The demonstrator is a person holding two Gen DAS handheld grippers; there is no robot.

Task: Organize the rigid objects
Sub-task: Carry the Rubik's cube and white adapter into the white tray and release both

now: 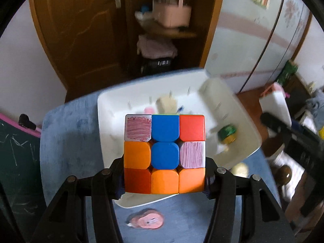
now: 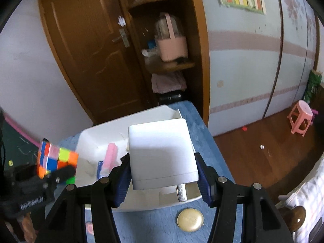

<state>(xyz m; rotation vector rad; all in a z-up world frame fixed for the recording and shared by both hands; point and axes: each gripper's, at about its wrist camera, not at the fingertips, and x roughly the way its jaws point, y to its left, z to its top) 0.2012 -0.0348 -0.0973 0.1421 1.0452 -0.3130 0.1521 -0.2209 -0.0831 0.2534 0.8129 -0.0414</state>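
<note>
My left gripper (image 1: 164,177) is shut on a multicoloured puzzle cube (image 1: 164,154) and holds it above the white tray (image 1: 113,109); the cube also shows in the right wrist view (image 2: 56,159) at the left. My right gripper (image 2: 163,175) is shut on a white box (image 2: 162,151) with a metal prong underneath, held over the tray's (image 2: 91,139) near right part. The white box shows at the right edge of the left wrist view (image 1: 275,107).
The tray sits on a blue cloth-covered table (image 1: 66,137). In it lie a green and yellow item (image 1: 227,133), a pink item (image 2: 111,156) and a beige piece (image 1: 167,103). On the cloth lie a pink disc (image 1: 147,220) and a gold disc (image 2: 189,219). A pink stool (image 2: 300,119) stands on the floor.
</note>
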